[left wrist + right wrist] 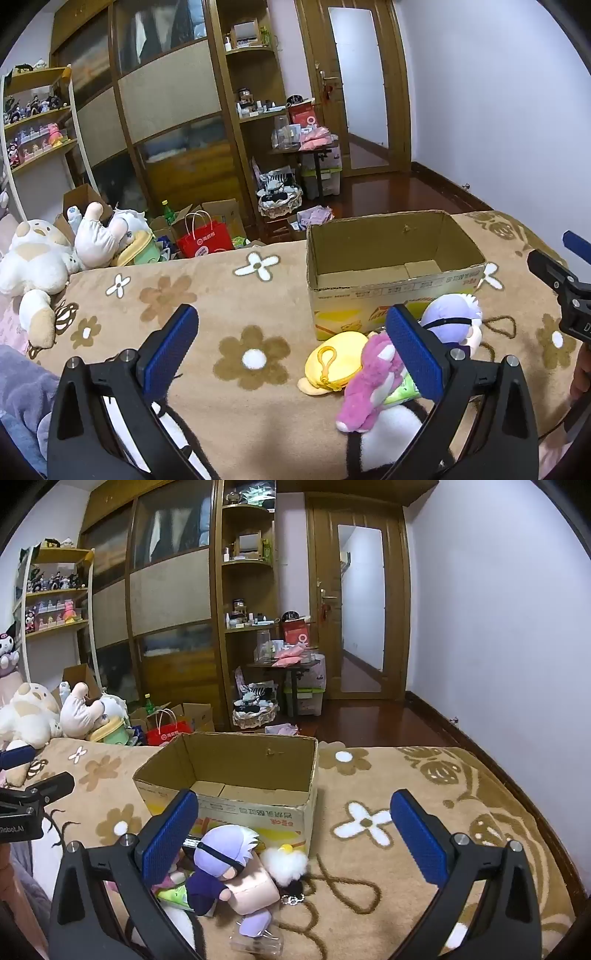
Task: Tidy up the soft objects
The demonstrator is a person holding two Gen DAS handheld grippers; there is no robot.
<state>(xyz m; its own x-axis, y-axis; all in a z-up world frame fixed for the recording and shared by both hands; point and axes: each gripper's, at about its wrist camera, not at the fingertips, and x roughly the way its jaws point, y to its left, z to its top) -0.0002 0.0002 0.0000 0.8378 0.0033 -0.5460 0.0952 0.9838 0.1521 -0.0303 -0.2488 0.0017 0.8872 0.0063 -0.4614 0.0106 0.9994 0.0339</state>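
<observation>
Both my left gripper [291, 345] and right gripper [293, 830] hang released. The doll [218, 867] looks light and squashy; I grasp its head.

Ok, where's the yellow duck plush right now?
In the left wrist view the yellow duck plush lies on the blanket just in front of the cardboard box, touching the pink plush on its right.

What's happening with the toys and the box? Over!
Left gripper open, empty. Right gripper open, empty. Cardboard box empty; plush toys piled in front. Nothing blocking.
</observation>
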